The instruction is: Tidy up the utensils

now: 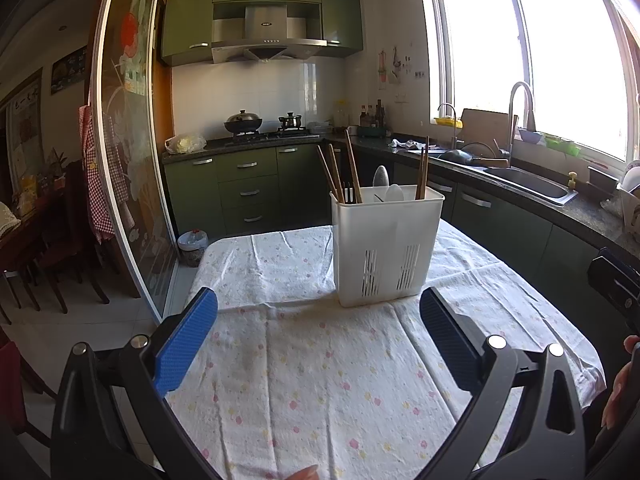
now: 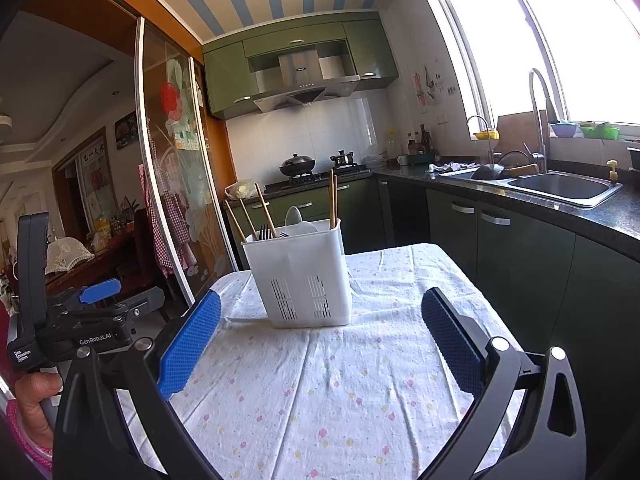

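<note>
**Utensils upright in the caddy, both tongs released**

Left wrist view: the left tongs are spread wide, holding nothing, above the floral-clothed table. Ahead stands the white slotted plastic utensil caddy; its brown wooden chopsticks rise handle-up, leaning slightly left.

Right wrist view: the right tongs likewise gape, released. The caddy stands upright at the table's far-left part, chopsticks near vertical, a pale spoon bowl-up between them.

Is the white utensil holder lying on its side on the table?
No, the white utensil holder stands upright on the flowered tablecloth, with chopsticks sticking up out of its open top.
</note>
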